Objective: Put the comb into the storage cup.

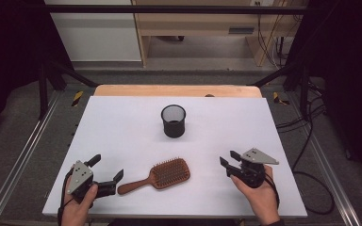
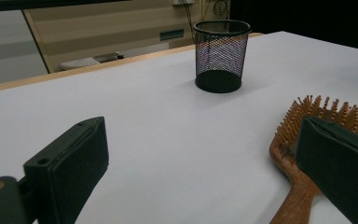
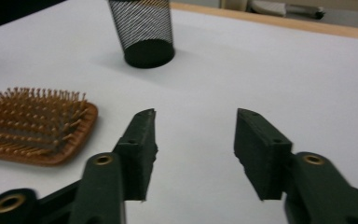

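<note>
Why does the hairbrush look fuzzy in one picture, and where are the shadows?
In the right gripper view the wooden paddle hairbrush and the black mesh cup look soft and smeared, while the right gripper shows a little clearer. In the left gripper view the cup casts a faint shadow on the white table. The high view is evenly lit, with dark edges.

1. In the left gripper view, the right-hand jaw covers part of the hairbrush [image 2: 293, 154], and the bottom edge cuts its handle.
2. In the right gripper view, the left edge crops the hairbrush [image 3: 32, 126]; the top edge cuts off the rim of the mesh cup [image 3: 143, 30].
3. In the high view, the bottom edge cuts both forearms.
</note>
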`<state>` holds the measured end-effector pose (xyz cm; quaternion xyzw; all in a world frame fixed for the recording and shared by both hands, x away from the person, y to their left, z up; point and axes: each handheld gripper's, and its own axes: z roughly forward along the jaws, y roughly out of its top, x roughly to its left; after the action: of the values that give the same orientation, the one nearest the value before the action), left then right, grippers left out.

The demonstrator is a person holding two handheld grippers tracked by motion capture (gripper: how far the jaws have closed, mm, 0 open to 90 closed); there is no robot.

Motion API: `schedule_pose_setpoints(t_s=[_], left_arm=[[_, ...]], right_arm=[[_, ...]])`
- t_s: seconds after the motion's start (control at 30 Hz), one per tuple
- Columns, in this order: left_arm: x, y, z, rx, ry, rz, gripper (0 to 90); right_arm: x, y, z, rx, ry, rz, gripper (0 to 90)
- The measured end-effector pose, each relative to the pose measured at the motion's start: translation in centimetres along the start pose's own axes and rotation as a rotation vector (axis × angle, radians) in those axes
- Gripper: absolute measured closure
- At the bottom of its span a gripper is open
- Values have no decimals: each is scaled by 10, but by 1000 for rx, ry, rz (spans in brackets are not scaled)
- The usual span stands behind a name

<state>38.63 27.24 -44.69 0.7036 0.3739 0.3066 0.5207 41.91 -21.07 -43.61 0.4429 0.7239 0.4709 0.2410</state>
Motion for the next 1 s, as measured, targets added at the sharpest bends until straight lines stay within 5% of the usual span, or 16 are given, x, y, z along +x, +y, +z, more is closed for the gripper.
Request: schedule_pose_setpoints(t_s=[0.1,0.17,0.3,0.47,0.67,0.83,1.0], left_arm=[[0,0,0,1,2,1,31],[0,1,-1,0,-1,-4,31],[0,1,0,4,-3,-9,31],[-2,3,-1,16,51,-16,30],[-7,11,0,57,15,-34,30],[-18,24,5,144,-45,21,37],[-30,24,17,241,-97,117,40]], right_arm=[[-6,-1,-6,-26,-21,1,337],[-10,-6,-12,-69,-60,-20,173],[-15,-10,-14,-79,-80,-14,61],[-21,-13,-17,-109,-89,-31,83],[-18,-14,-20,-115,-79,-71,84],[-20,-15,-21,-110,-74,-78,109],[-18,-14,-24,-142,-67,-96,128]])
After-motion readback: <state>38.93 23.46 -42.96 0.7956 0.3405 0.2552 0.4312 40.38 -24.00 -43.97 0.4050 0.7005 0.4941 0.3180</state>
